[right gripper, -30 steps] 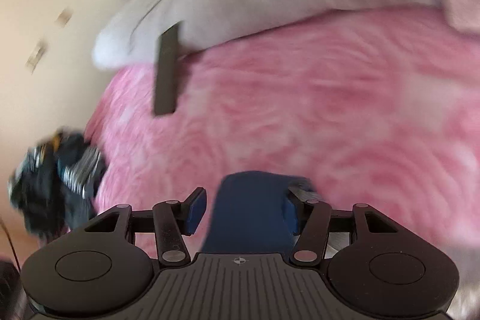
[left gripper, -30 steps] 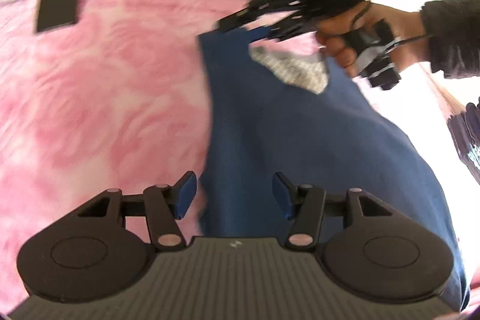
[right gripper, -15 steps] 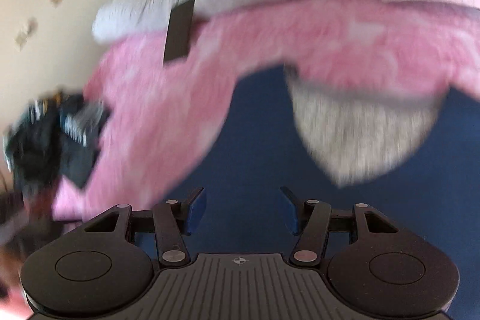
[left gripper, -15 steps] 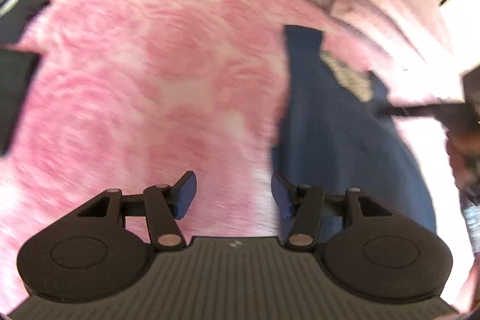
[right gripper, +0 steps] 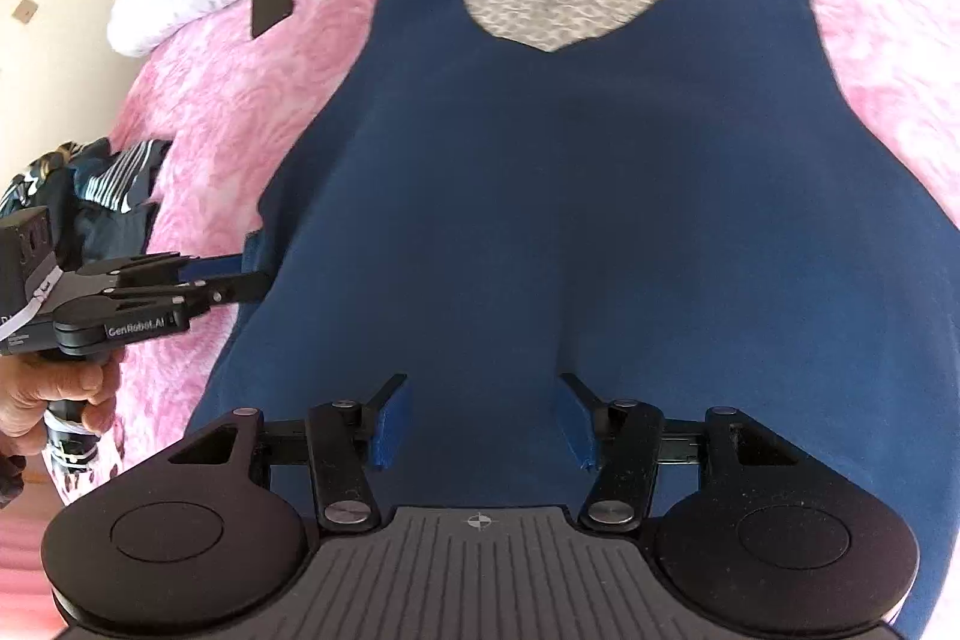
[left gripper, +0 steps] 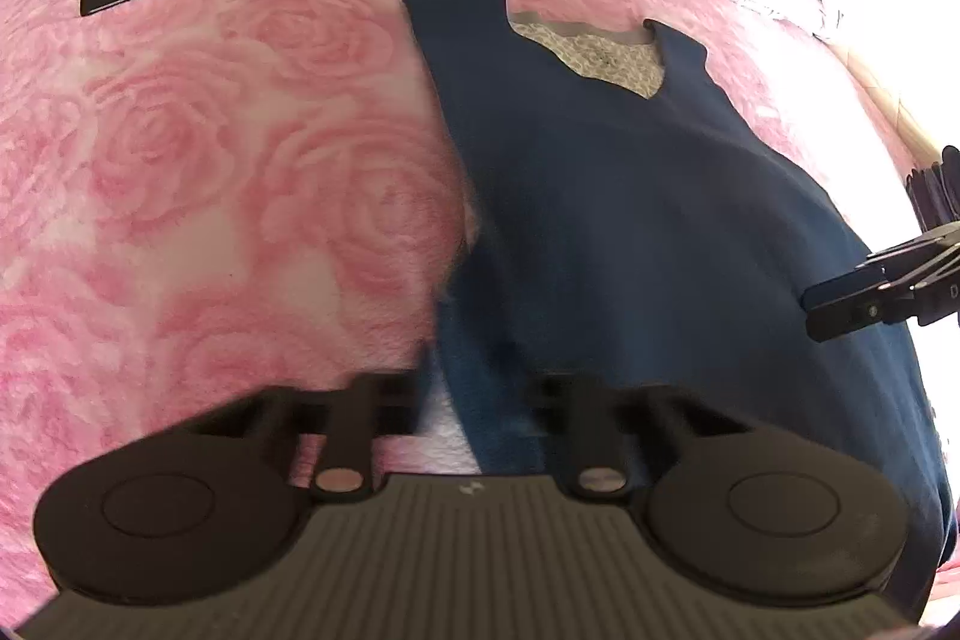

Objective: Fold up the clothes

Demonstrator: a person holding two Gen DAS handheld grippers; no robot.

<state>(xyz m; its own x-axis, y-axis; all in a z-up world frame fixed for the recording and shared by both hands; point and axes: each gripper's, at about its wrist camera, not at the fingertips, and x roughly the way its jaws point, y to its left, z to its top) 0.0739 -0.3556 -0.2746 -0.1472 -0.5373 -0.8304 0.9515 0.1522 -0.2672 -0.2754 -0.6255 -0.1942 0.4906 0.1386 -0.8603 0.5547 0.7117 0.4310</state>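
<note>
Navy sleeveless top spread flat on the pink rose-patterned bed
Its left side edge is pinched between the clenched fingers of the left gripper; the right gripper is held over the lower middle of the cloth, fingers parted with nothing between them

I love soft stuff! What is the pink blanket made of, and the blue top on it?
The pink blanket looks like fluffy fleece or plush: fuzzy pile with pressed rose shapes. The blue top looks like smooth, matte knit cloth, maybe cotton; its lining at the neck looks pale and patterned. Exact fibres can't be told.
</note>
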